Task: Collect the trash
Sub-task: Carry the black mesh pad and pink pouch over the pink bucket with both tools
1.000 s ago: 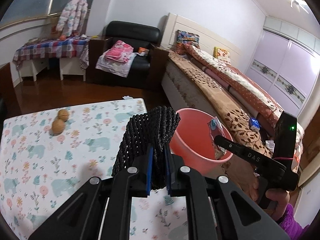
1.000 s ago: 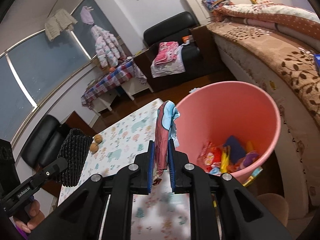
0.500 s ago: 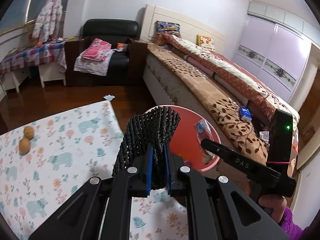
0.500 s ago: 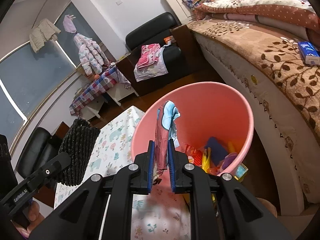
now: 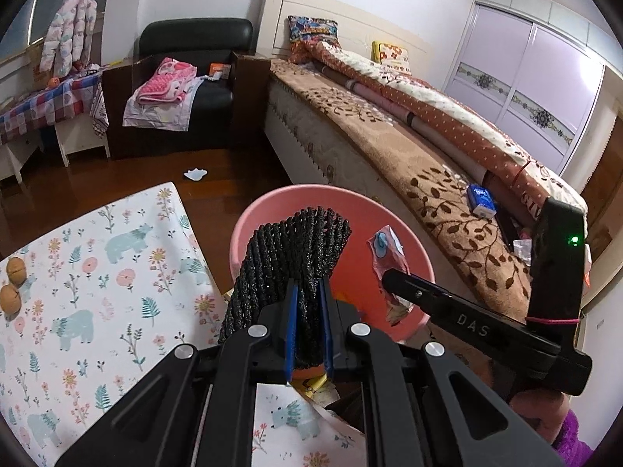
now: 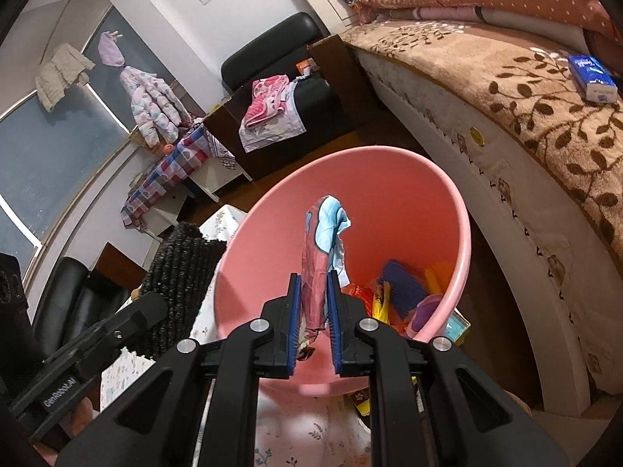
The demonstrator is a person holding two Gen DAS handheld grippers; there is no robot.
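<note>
My left gripper is shut on a black netted foam sleeve and holds it over the near rim of the pink bucket. My right gripper is shut on a crumpled pink and blue wrapper and holds it over the pink bucket's mouth. The bucket holds several colourful wrappers. The right gripper with its wrapper shows in the left wrist view, and the black sleeve shows in the right wrist view.
A table with a floral bear-print cloth lies at the left with two walnuts on it. A bed with a blue tissue pack runs along the right. A black armchair with clothes stands behind. A scrap lies on the floor.
Both grippers have moved right, from over the table toward the bucket. The sleeve and the wrapper now hang over the bucket's mouth. Both stay gripped.
</note>
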